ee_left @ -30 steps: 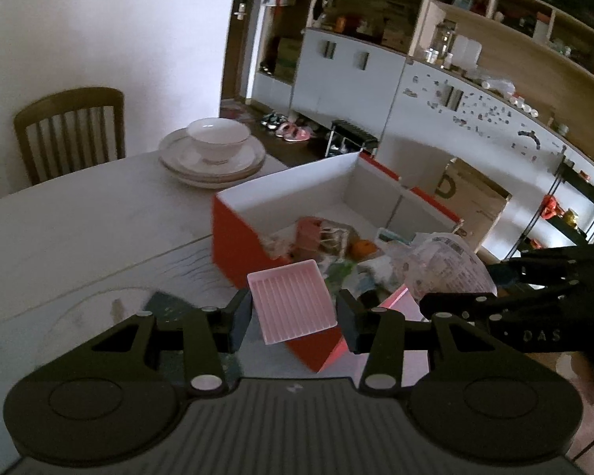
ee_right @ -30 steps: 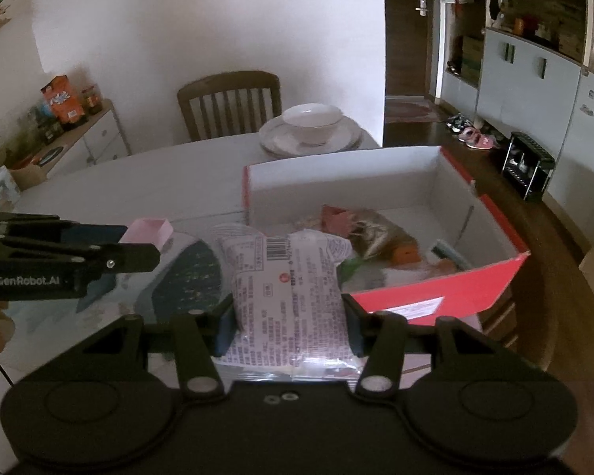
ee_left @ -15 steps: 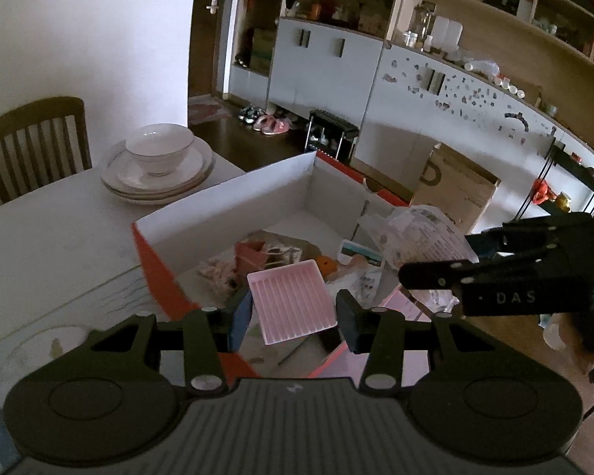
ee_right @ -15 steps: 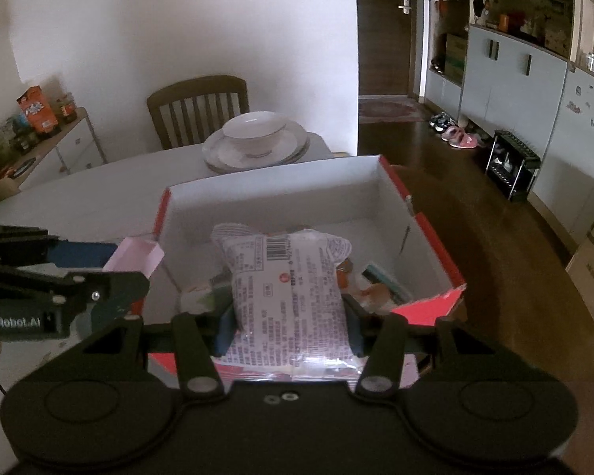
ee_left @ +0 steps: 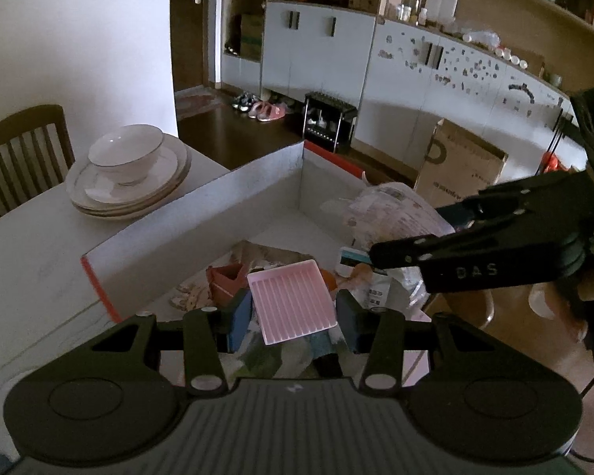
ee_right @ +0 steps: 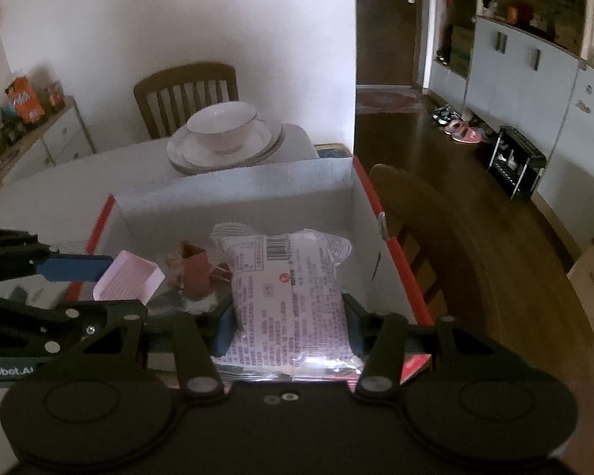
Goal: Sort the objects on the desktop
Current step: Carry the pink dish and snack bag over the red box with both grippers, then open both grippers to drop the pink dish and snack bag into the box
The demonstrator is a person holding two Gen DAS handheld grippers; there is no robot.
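My left gripper (ee_left: 293,316) is shut on a small pink ridged tray (ee_left: 291,301) and holds it over the near-left part of the open red-sided box (ee_left: 202,213). The right gripper (ee_right: 289,326) is shut on a clear printed snack bag (ee_right: 287,289), which hangs above the box (ee_right: 233,186) interior. Each gripper shows in the other's view: the right one (ee_left: 392,251) with its bag (ee_left: 388,213) at the right, the left one (ee_right: 99,273) with the pink tray (ee_right: 128,279) at the left. Inside the box lie a reddish carton (ee_right: 196,267), an orange item and several packets.
A white bowl (ee_right: 221,124) on stacked plates (ee_right: 225,150) stands on the table beyond the box. A wooden chair (ee_right: 186,95) is behind the table and another (ee_right: 415,213) right of the box. A cardboard box (ee_left: 455,166) sits on the floor. Cabinets line the far wall.
Both grippers have travelled from the table side to above the box, carrying the pink tray and the snack bag. The box now fills the middle of both views.
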